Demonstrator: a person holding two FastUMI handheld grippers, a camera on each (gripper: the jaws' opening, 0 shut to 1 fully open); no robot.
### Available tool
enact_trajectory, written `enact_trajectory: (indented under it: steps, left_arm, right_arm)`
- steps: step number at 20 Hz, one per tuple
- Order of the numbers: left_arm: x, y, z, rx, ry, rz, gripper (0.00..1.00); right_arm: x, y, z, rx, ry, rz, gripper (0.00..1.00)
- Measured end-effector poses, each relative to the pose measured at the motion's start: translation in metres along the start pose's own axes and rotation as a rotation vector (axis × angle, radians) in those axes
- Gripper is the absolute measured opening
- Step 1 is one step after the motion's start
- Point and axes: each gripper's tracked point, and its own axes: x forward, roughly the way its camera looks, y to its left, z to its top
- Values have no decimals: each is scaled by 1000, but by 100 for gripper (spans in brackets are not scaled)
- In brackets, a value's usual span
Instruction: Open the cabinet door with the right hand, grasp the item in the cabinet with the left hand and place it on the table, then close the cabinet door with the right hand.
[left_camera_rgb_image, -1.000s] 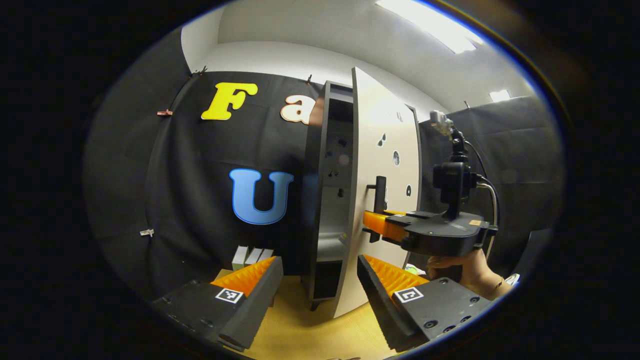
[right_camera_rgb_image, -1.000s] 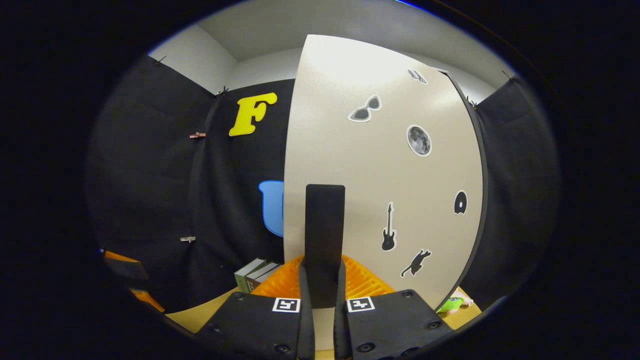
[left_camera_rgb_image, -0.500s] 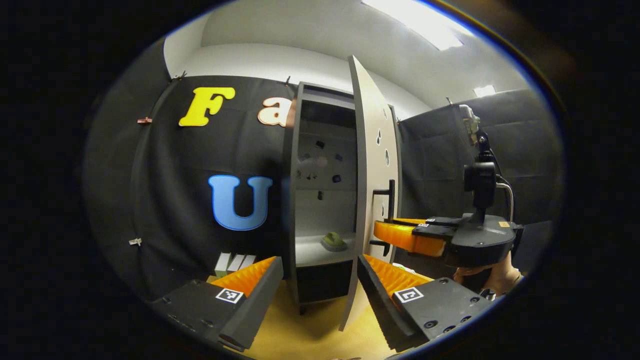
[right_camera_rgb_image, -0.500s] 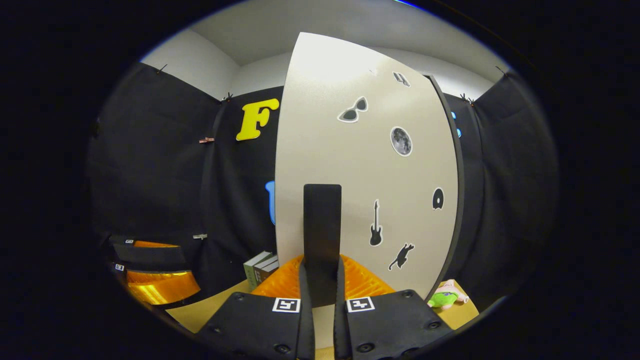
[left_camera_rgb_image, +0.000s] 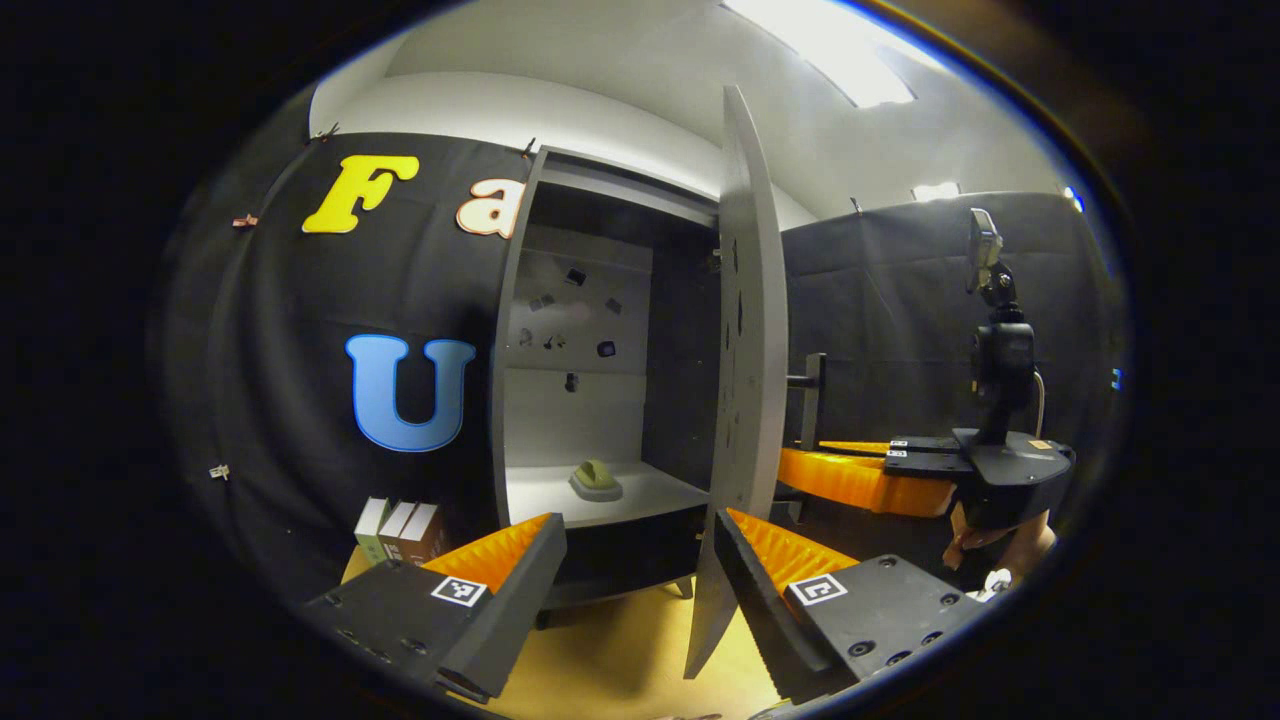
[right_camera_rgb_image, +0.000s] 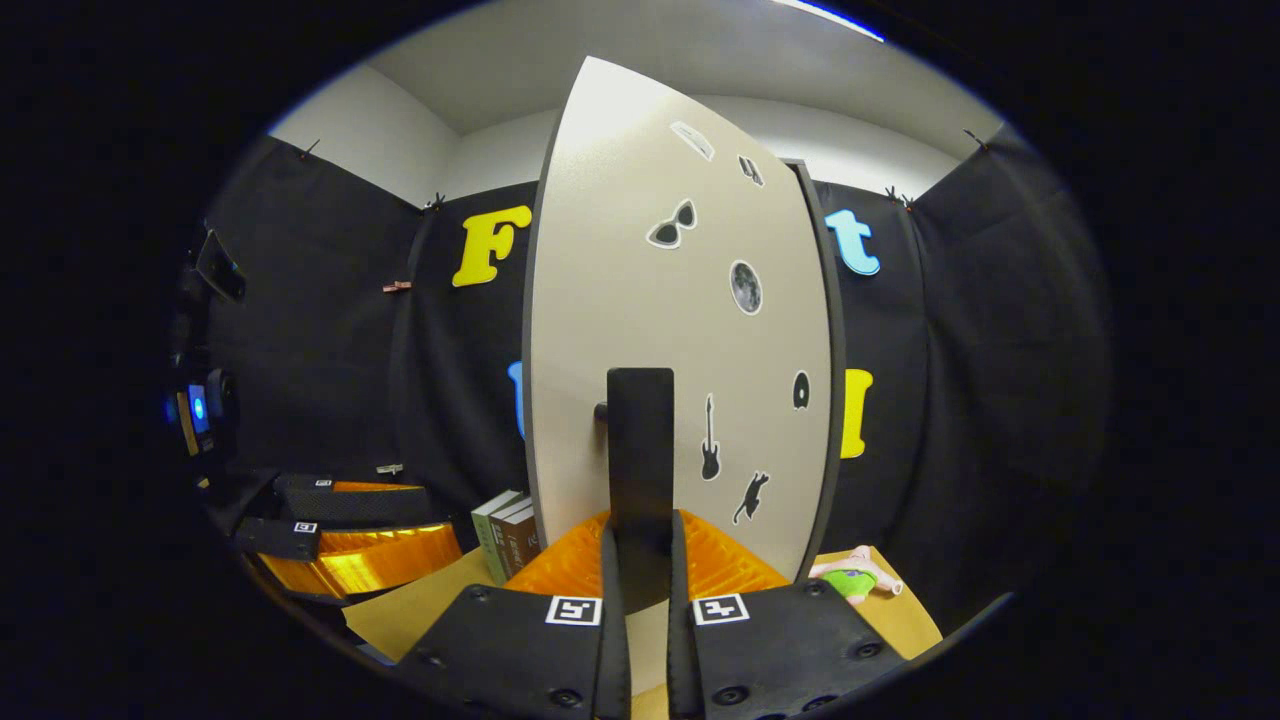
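Lying on cabinet shelf (left_camera_rgb_image: 600, 497), item (left_camera_rgb_image: 596, 479), beyond parted left fingers (left_camera_rgb_image: 520, 560)

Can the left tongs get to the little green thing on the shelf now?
Probably yes. The door is swung wide, held by the right tongs shut on its handle. The left tongs are open and point into the cabinet, with nothing between them and the green thing.

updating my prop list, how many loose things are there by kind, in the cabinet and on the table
item on the cabinet shelf: 1
books standing on the table: 3
plush toy on the table: 1
total: 5
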Motion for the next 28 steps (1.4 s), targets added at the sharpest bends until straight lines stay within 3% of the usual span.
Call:
enact_trajectory:
  steps: [8,16,22,28]
  left_arm:
    - [29,-29,-10,-24,31,-79,94]
    - [95,-65,-18,-4,48,-111,94]
    - [148,-72,-18,12,50,-113,94]
    - [189,-68,-17,32,45,-98,94]
  right_arm:
    - [-16,-34,4,-11,-10,-123,17]
    - [-19,-62,8,-47,-12,-138,16]
    - [-20,-65,8,-13,-16,-78,17]
    - [-23,-89,9,-49,-18,-130,11]
